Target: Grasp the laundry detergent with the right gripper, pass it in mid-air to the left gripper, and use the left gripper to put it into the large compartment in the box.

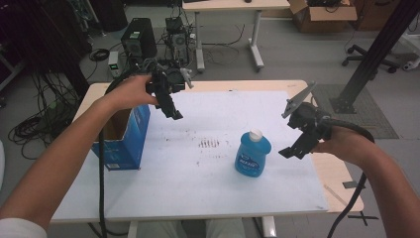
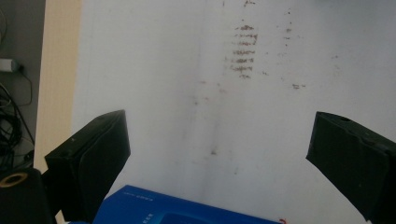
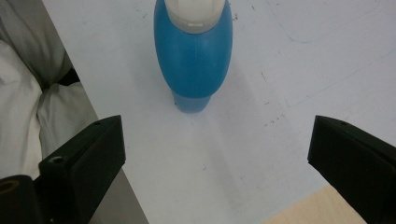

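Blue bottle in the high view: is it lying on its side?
No, the blue bottle stands upright on the table, white cap on top.

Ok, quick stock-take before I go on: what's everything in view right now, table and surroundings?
bottle: 1, blue with white cap, upright on the white mat, right of centre.
box: 1, blue, open top, at the mat's left edge.
mat: 1, white with brown smudges, covering the table.
table: 1, light wood.
computer towers: 2, black, on the floor beyond the table.
cardboard box: 1, brown, far right floor.
left gripper: 1, black, open, above the box's near side.
right gripper: 1, black, open, right of the bottle.
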### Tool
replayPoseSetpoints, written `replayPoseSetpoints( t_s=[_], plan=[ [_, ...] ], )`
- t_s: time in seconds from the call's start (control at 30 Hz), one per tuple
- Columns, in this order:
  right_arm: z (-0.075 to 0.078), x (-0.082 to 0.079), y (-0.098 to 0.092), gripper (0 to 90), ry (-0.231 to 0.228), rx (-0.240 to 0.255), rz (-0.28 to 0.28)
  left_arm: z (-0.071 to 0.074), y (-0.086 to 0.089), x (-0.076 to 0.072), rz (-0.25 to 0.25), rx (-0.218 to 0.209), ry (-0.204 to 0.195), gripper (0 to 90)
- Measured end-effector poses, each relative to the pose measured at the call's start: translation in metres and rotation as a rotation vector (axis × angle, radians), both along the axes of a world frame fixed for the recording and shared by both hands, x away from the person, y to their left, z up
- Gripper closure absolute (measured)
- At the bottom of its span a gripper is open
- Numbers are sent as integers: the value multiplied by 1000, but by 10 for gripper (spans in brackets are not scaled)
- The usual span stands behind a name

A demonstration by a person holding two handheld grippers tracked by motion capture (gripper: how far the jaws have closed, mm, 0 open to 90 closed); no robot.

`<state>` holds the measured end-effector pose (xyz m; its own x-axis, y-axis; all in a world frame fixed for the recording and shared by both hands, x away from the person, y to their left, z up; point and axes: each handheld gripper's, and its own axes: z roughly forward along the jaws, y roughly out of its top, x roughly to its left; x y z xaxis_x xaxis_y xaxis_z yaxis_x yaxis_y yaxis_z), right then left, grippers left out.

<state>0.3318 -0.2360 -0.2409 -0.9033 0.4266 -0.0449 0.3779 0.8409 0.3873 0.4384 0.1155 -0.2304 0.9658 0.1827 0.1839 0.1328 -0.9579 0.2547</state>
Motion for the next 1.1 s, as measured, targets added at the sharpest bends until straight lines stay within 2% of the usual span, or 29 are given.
replayPoseSetpoints(
  t_s=[0.63, 1.1],
  plan=[
    [-8, -3, -9, 36, 1, 36, -14, 3, 1, 0, -1, -17, 0, 60],
    [-29, -10, -22, 36, -51, 143, -31, 4, 0, 1, -5, -10, -6, 60]
  ],
)
